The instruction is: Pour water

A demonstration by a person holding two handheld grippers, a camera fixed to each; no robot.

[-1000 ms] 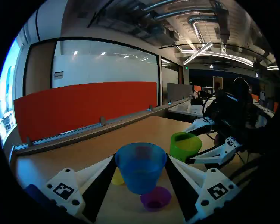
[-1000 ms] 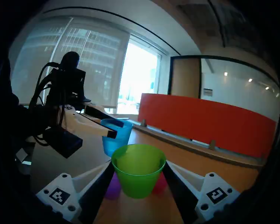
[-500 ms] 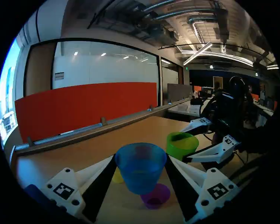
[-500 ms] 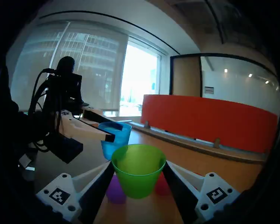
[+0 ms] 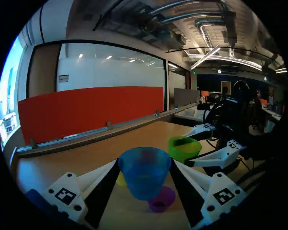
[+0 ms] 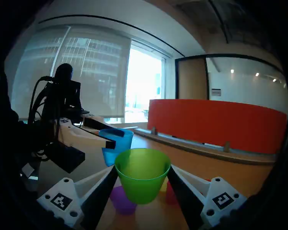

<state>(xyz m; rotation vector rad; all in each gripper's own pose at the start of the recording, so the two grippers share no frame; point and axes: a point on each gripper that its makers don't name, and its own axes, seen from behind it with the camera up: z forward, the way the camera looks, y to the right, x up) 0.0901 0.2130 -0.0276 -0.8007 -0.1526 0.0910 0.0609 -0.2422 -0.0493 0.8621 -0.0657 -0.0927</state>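
My left gripper [image 5: 144, 165] is shut on a translucent blue cup [image 5: 144, 172], held upright above the wooden table [image 5: 67, 165]; a liquid line shows through its wall. To its right the right gripper [image 5: 187, 149] holds a green cup [image 5: 184, 148] upright. In the right gripper view, my right gripper [image 6: 142, 168] is shut on the green cup [image 6: 142, 174], whose inside looks empty. The blue cup [image 6: 115, 143] hangs just left of and behind it, in the left gripper [image 6: 117, 138].
Small cups stand on the table below: a purple one [image 5: 162, 198] [image 6: 122, 199], a yellow one [image 5: 122, 179] [image 6: 164, 186] and a red one [image 6: 171, 193]. An orange partition [image 5: 90, 111] runs along the table's far edge. Bright windows [image 6: 144, 88] lie beyond.
Both grippers have risen a little with their cups; the small cups on the table show lower and more fully. The green cup has drifted slightly towards the blue one.
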